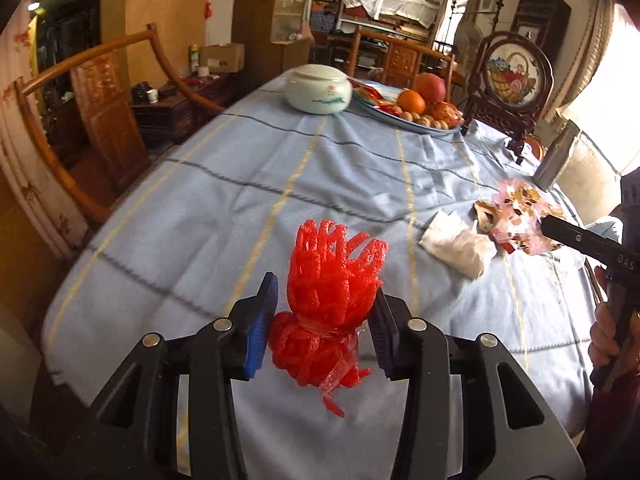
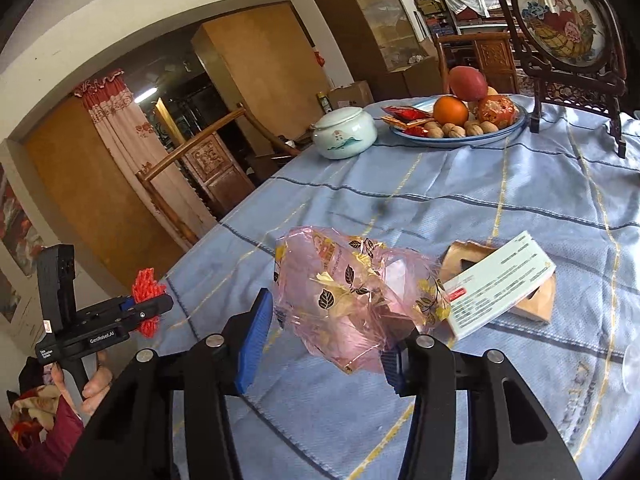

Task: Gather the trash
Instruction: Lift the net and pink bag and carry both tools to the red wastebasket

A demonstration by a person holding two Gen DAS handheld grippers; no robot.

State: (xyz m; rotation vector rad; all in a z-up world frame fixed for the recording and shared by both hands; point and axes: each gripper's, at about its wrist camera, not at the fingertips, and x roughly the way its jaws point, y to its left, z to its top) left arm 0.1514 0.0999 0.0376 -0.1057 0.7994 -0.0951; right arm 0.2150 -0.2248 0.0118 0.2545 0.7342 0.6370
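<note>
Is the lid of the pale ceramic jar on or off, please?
On. The domed lid sits squarely atop the jar in both views, with no gap visible around its rim.

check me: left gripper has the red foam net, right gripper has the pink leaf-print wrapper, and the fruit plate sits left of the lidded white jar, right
One slip: in both wrist views the fruit plate sits right of the lidded white jar, not left. The left gripper does have the red foam net, the right gripper the pink leaf-print wrapper.
</note>
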